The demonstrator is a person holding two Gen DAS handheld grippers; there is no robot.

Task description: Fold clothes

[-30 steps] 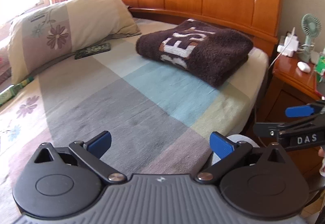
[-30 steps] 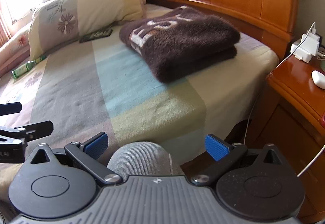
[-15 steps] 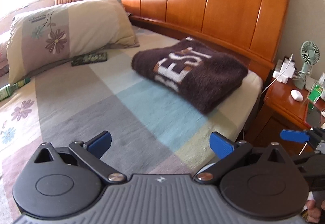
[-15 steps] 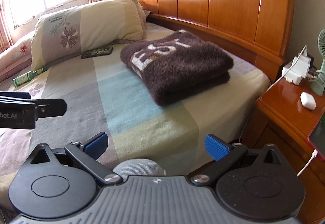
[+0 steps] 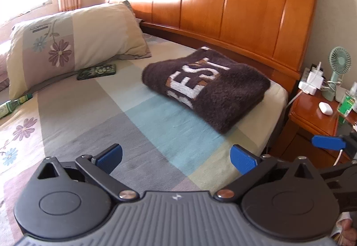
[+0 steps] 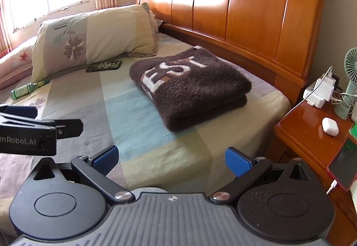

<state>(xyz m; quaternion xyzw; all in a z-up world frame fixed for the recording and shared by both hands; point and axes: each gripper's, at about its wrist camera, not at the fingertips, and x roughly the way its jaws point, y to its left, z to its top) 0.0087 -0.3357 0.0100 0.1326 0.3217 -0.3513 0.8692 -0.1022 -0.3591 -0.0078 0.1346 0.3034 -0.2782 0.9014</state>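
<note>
A dark brown fleece garment (image 5: 207,92) with white letters lies folded into a thick rectangle on the bed, near the headboard and the right edge; the right wrist view shows the same folded garment (image 6: 189,87). My left gripper (image 5: 176,157) stands open over the patchwork sheet, well short of the garment, nothing between its blue pads. My right gripper (image 6: 171,160) is open too, held back over the bed's near edge. Each gripper shows at the edge of the other's view.
A floral pillow (image 5: 73,42) leans at the back left, with a dark flat case (image 5: 97,71) and a green bottle (image 6: 29,89) beside it. The wooden headboard (image 6: 234,7) runs behind. A nightstand (image 6: 312,134) at right carries a fan, charger, earbud case and phone.
Both grippers have risen and drawn back from the bed, so the folded garment sits farther away and more headboard shows. The garment itself has not moved.
</note>
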